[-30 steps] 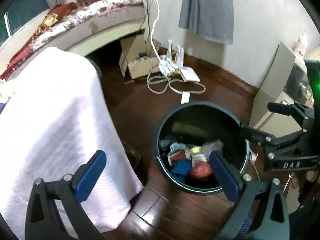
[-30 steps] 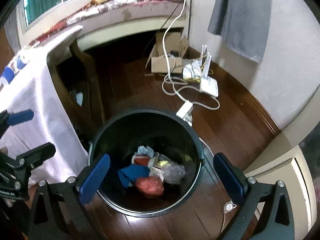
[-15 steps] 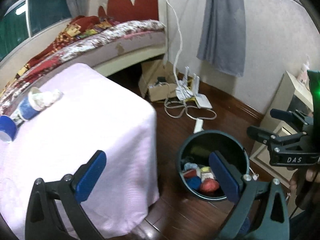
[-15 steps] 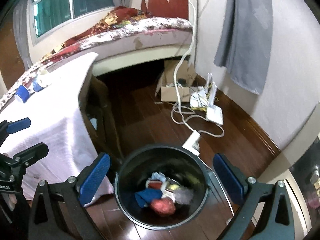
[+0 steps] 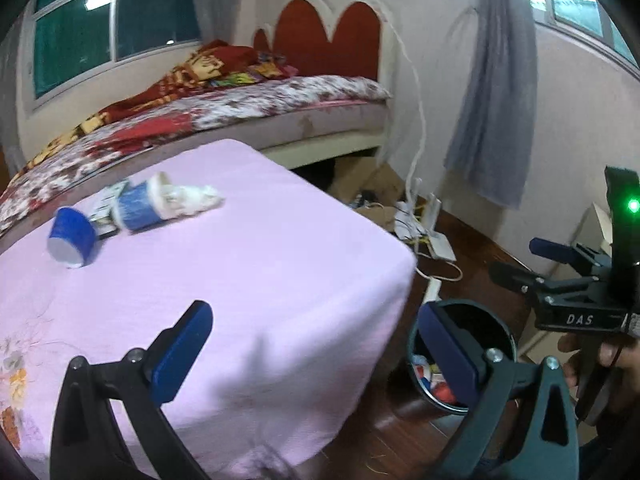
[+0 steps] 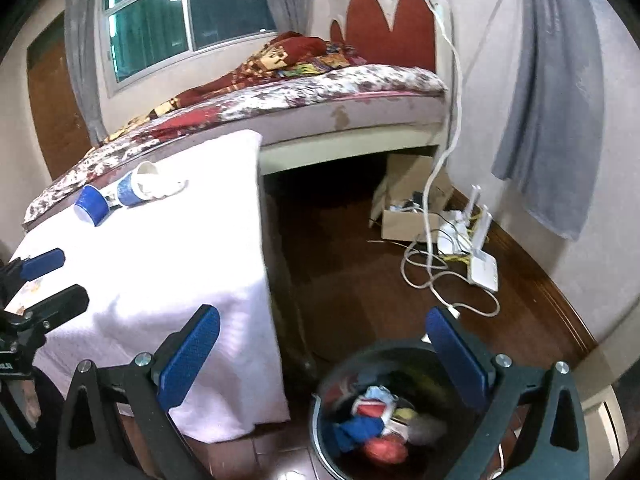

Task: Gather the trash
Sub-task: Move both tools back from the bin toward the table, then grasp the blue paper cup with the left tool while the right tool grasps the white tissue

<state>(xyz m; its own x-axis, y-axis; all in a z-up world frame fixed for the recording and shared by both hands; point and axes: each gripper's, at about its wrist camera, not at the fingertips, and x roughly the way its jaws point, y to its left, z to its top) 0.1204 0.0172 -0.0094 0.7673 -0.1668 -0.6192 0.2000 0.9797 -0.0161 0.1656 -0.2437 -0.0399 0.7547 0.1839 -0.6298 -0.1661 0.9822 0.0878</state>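
Blue cups, two; both claws agape.

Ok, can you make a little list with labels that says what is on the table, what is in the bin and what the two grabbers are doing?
table: pink cloth over it, beside the bed
on table: two blue cups lying on their sides, one with crumpled paper at its mouth
bin: dark, round, on the floor next to the table
in bin: mixed trash, red, blue and white bits
left gripper: open, empty, above the table edge
right gripper: open, empty, above the bin
floor: white cables and a cardboard box by the wall
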